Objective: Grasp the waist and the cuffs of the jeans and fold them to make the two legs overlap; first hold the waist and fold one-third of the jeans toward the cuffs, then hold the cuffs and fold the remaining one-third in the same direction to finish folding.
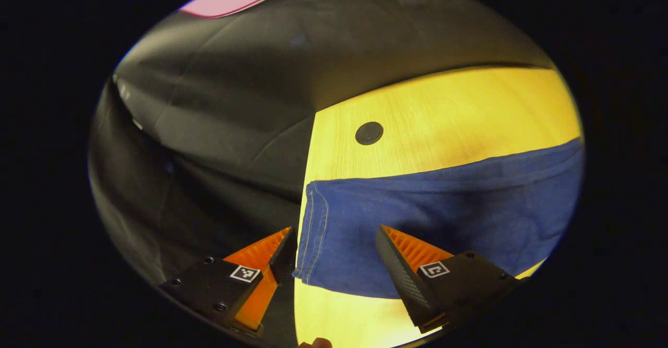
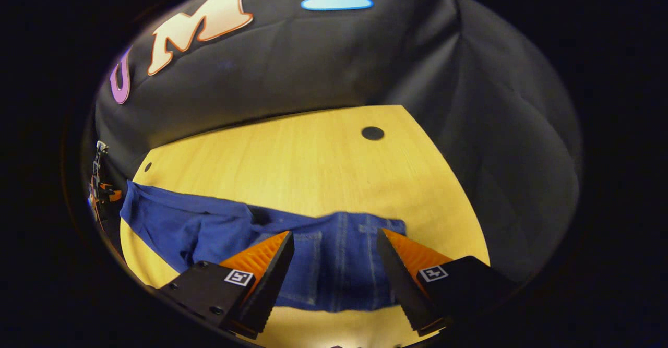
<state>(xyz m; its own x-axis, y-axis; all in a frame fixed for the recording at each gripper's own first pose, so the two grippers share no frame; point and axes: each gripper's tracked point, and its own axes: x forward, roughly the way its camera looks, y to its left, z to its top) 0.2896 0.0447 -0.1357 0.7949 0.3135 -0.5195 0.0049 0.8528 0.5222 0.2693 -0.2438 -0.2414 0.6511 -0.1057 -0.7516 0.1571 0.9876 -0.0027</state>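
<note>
Table [image 2: 313,160]: pale wood, running up to the black cloth wall; a small dark round cap [image 2: 372,133] sits in its top near the far right corner, and the left gripper view shows a like cap [image 1: 369,133] beyond the cloth.
Jeans [image 2: 334,264]: blue, spread flat across the near part of the table, one end to each gripper. In the right gripper view the waist end, with seams and a pocket, lies low in the middle, and the legs run off to the left.
Cuffs [image 1: 313,233]: in the left gripper view the hemmed end lies right at the table's left edge, and the leg stretches away to the right.
Right gripper [image 2: 334,241]: fingers wide apart, poised over the waist end, which shows between them; they grip nothing.
Left gripper [image 1: 336,236]: fingers wide apart, one over the table's edge and one over the leg, the cuffs between them; they grip nothing.
Far off: at the left rim of the right gripper view, past the leg ends, a small piece of gear, too small to tell.
</note>
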